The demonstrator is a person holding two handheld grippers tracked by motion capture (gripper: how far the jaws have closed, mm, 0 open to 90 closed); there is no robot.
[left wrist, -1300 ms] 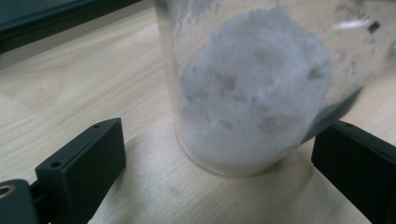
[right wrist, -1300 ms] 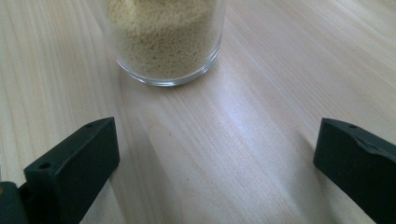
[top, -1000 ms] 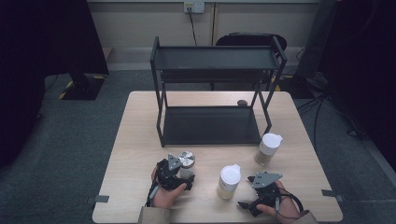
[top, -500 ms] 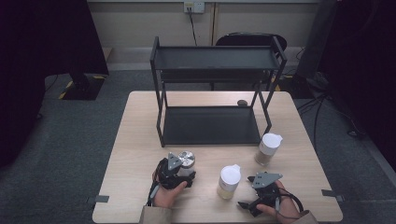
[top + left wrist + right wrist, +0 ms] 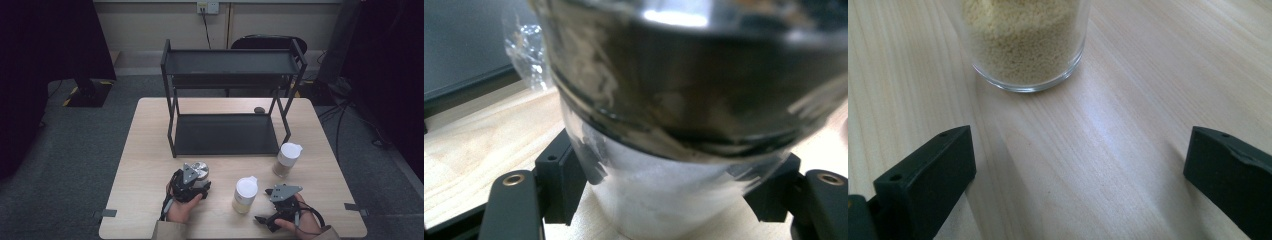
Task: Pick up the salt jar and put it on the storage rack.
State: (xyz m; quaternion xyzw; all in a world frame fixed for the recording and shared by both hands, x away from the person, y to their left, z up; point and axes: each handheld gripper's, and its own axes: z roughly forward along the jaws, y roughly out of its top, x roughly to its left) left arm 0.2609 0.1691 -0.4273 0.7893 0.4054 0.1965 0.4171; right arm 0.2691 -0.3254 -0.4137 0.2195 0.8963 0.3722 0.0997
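Note:
A small glass jar with a shiny metal lid (image 5: 201,169) stands on the table's near left. My left gripper (image 5: 196,176) is shut on it. Its jaws have just been closing with the jar between them. In the left gripper view the jar (image 5: 674,100) looms close and both pads (image 5: 561,180) press its sides. My right gripper (image 5: 263,205) rests open at the near right, pointing at a white-lidded jar of yellow grains (image 5: 245,195). In the right gripper view that jar (image 5: 1025,45) stands ahead of the wide jaws of the right gripper (image 5: 1078,170), apart from them.
A black two-tier metal rack (image 5: 230,65) stands at the back of the wooden table (image 5: 145,145). A second white-lidded jar with brownish contents (image 5: 287,160) stands by the rack's right leg. A small dark object (image 5: 259,110) lies behind the rack. A chair stands beyond the table.

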